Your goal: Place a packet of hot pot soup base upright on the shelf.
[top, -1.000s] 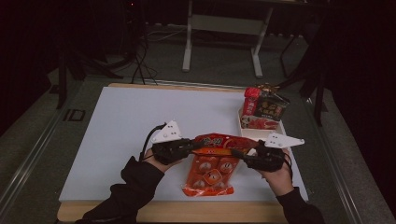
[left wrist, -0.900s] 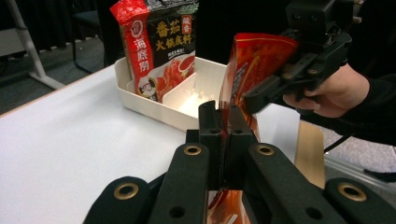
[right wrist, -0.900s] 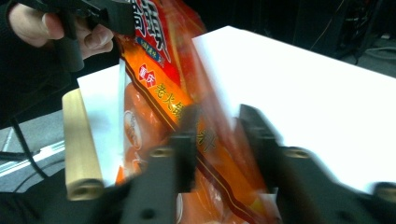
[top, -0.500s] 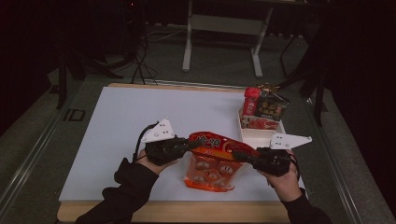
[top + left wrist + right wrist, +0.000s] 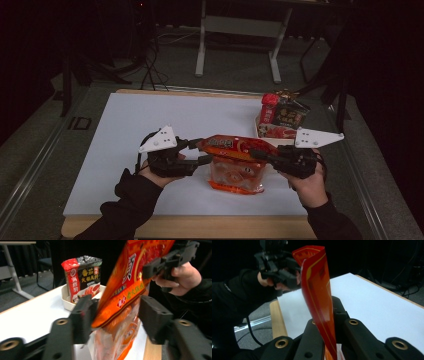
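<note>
Right tool (image 5: pixel 257 154) pinches the orange snack bag (image 5: pixel 235 165); left tool (image 5: pixel 202 151) just spread beside it

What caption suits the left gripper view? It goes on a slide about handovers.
Left gripper with jaws apart around the orange snack bag, right gripper clamping its top edge.

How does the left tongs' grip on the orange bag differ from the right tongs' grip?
The left tongs have just been opening: the jaws stand apart around the orange bag, not pressing it. The right tongs are shut tight on the bag's top edge, carrying it. Both are at the bag's upper part, at opposite ends.
</note>
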Tool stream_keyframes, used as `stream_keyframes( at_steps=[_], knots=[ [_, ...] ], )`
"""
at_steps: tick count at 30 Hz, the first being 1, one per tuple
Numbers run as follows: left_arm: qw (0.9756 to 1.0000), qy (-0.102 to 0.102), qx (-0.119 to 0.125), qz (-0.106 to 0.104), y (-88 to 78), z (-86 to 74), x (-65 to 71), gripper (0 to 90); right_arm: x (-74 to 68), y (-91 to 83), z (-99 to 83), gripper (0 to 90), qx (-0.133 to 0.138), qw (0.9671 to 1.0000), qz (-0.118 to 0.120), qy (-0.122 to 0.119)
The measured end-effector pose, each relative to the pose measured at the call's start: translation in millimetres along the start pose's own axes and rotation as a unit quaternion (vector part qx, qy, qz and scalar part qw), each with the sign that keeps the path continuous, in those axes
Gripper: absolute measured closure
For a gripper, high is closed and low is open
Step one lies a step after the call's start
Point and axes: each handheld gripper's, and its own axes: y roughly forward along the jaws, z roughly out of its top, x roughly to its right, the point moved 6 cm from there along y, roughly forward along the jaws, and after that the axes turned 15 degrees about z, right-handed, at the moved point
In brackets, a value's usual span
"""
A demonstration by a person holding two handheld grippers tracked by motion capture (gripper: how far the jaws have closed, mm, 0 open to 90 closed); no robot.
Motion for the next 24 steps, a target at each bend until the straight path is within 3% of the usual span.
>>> stream_keyframes(
  at_steps=[4, 7, 11, 13, 18, 24],
  knots=[
    [0.9996, -0.019, -0.015, 0.012, 0.2, -7.2, -3.2, 25.6, 2.0, -4.1, 13.3, 90.0, 0.010, 0.9999, -0.005, -0.005],
    [0.9993, -0.015, -0.025, 0.024, 1.3, -16.1, -4.1, 13.9, 5.8, -11.6, 27.0, 90.0, 0.026, 0.9996, -0.008, -0.005],
    [0.9987, -0.021, -0.036, 0.029, 4.0, -32.8, -6.1, 11.6, 10.0, -22.7, 42.5, 90.0, 0.043, 0.9989, -0.019, -0.007],
    [0.9982, -0.026, -0.045, 0.029, 6.3, -43.2, -6.7, 2.5, 14.2, -35.3, 57.0, 90.0, 0.061, 0.9973, -0.038, -0.013],
    [0.9972, -0.031, -0.054, 0.042, 6.4, -65.1, -8.0, 1.9, 24.9, -59.1, 73.9, 90.0, 0.079, 0.9929, -0.086, -0.020],
    [0.9960, -0.025, -0.074, 0.044, 1.7, -86.0, -7.2, 1.9, 40.9, -86.6, 74.5, 90.0, 0.088, 0.9865, -0.137, -0.016]
  ],
)
